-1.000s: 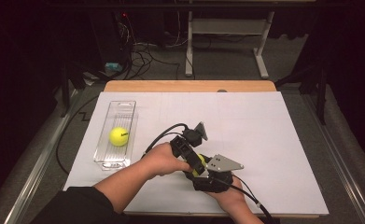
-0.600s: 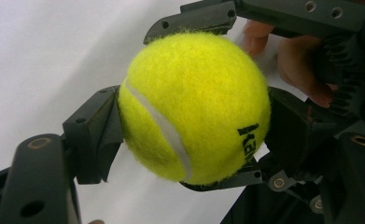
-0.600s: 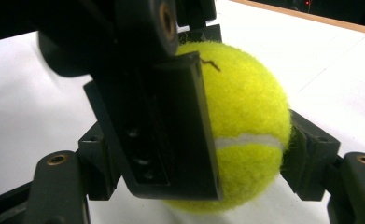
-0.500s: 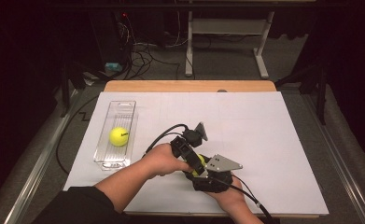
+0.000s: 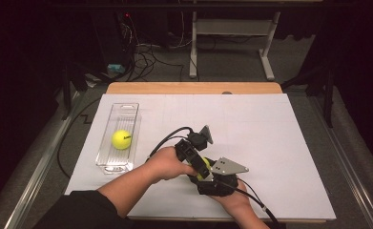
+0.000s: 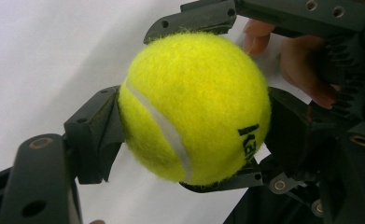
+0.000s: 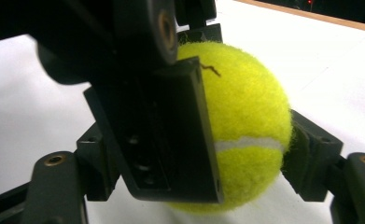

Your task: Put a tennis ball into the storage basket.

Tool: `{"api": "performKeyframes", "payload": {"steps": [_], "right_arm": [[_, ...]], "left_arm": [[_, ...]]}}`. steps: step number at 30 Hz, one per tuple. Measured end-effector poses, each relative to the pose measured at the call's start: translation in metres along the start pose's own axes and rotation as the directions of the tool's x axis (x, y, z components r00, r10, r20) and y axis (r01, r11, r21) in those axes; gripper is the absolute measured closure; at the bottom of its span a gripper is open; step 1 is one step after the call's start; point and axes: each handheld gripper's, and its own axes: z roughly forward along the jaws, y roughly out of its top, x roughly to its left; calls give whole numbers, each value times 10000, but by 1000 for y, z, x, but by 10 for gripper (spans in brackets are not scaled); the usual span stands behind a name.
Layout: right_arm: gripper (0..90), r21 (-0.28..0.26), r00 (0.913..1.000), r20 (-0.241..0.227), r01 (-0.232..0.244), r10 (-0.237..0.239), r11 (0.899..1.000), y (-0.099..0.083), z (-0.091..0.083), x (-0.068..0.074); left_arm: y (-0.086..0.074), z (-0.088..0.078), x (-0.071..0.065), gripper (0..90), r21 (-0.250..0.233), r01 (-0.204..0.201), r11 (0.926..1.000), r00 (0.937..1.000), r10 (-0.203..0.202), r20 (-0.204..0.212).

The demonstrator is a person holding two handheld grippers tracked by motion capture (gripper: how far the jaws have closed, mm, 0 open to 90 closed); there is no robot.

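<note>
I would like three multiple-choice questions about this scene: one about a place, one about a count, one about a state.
1. Where does the ball that no gripper holds lie?
A. on the bare white sheet
B. in the clear tray
C. on the floor

2. How many yellow tennis balls are there?
A. one
B. two
C. three

3. How does the ball between the grippers stand?
A. loose on the table
B. gripped by both pairs of jaws
C. held by bare fingers alone

Answers: 1 B, the free ball sits inside the clear tray. 2 B, that ball plus the held ball. 3 B, the left gripper and the right gripper each press it from two sides.
</note>
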Motion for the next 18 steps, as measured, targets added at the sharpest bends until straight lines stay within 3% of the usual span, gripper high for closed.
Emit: {"api": "performKeyframes", "payload": {"steps": [3,6,11,18], "right_arm": [[109,-20,9999,-107,-11,10,10000,0,2,-1],[9,-12,9999,79,-63,63,10000,-1,2,-2],[0,-34,9998,124,-129,129,9999,-2,-2,-7],[0,-119,9979,592,-242,249,9996,-7,-15,-22]], "left_arm": [[-1,-2,1,266,-117,84,9999,9999,-85,-98],[-2,-5,4,266,-87,116,9999,9997,-118,-201],[-5,-9,10,265,-123,289,9995,9987,-294,-411],[-14,-20,24,265,-171,626,9979,9943,-639,-858]]}}
